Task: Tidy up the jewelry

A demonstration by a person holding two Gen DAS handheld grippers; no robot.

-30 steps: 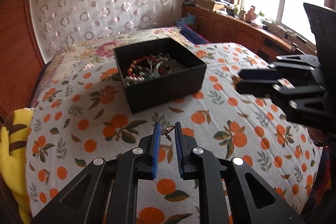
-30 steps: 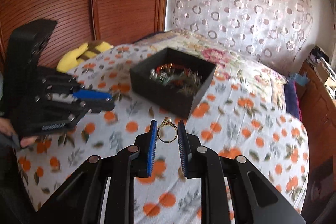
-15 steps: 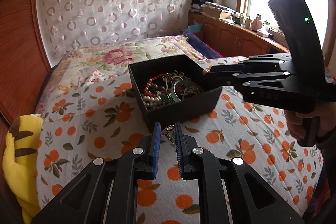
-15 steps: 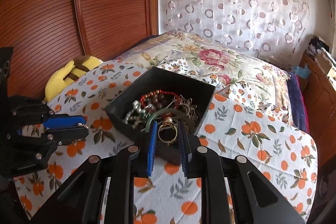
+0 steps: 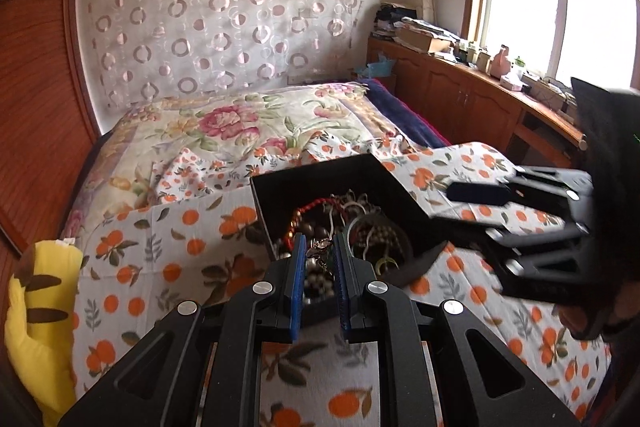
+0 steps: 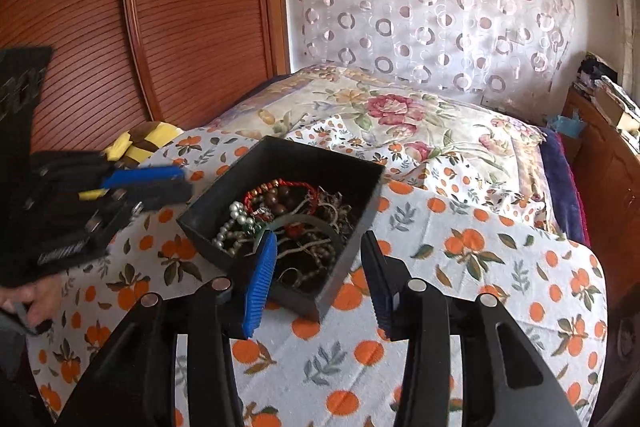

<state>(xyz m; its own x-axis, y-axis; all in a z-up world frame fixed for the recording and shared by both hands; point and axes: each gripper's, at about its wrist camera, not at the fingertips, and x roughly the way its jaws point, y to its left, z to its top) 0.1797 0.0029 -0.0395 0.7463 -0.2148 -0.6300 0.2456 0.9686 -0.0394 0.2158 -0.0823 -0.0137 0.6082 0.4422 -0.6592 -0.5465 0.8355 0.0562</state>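
Observation:
A black open box (image 5: 276, 193) (image 6: 360, 199) full of tangled jewelry, with red beads (image 6: 280, 193) and pearls (image 6: 232, 223), sits on the orange-print bedspread. My left gripper (image 5: 318, 255) is over the box's near edge and is shut on a small metal earring (image 5: 320, 253). My right gripper (image 6: 318, 247) is open and empty, its fingers straddling the box's near right corner. The gold ring it held does not show between its fingers. Each gripper also shows blurred in the other's view, the right one (image 5: 520, 219) and the left one (image 6: 120, 187).
A yellow striped plush (image 5: 36, 311) lies at the bed's left edge. A floral quilt (image 5: 240, 123) covers the far half of the bed. A wooden wardrobe (image 6: 160, 27) stands at the left, and a cluttered wooden counter (image 5: 480, 83) runs under the window.
My right gripper has opened over the box and the gold ring has gone from its fingers. My left gripper has moved forward over the box, still shut on the earring.

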